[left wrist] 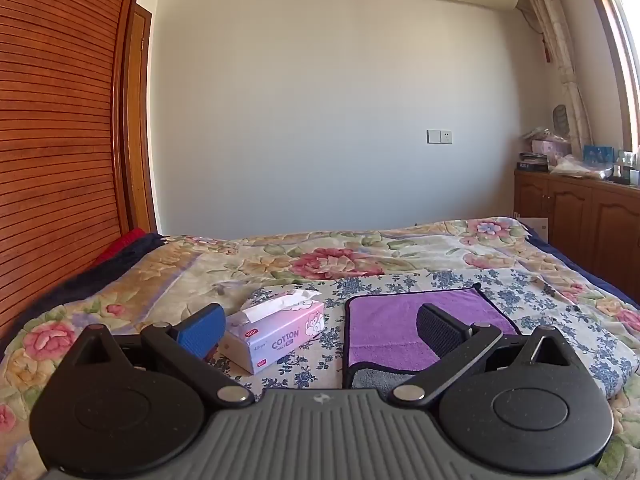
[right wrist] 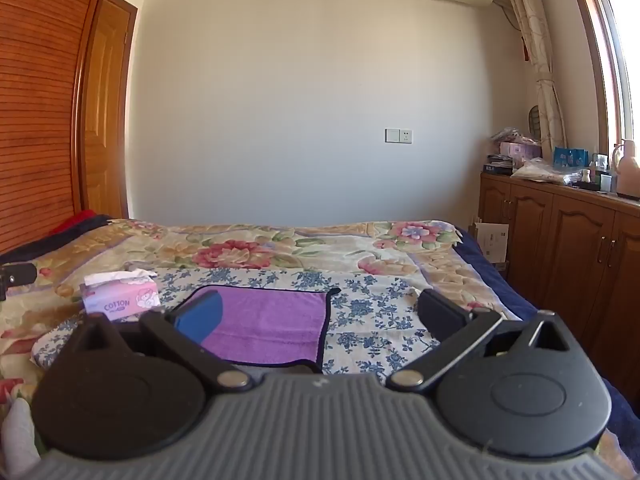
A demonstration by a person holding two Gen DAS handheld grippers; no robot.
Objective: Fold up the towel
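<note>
A purple towel (left wrist: 394,326) with a dark hem lies flat on the flowered bed cover, its grey underside turned up at the near edge. It also shows in the right wrist view (right wrist: 272,324). My left gripper (left wrist: 320,330) is open and empty, held above the bed just short of the towel's near left edge. My right gripper (right wrist: 320,320) is open and empty, held above the towel's near right corner. Neither touches the towel.
A pink tissue box (left wrist: 276,332) stands on the bed left of the towel; it shows in the right wrist view (right wrist: 120,298) too. A wooden cabinet (right wrist: 560,248) with clutter on top runs along the right. A slatted wooden wardrobe (left wrist: 52,120) stands on the left.
</note>
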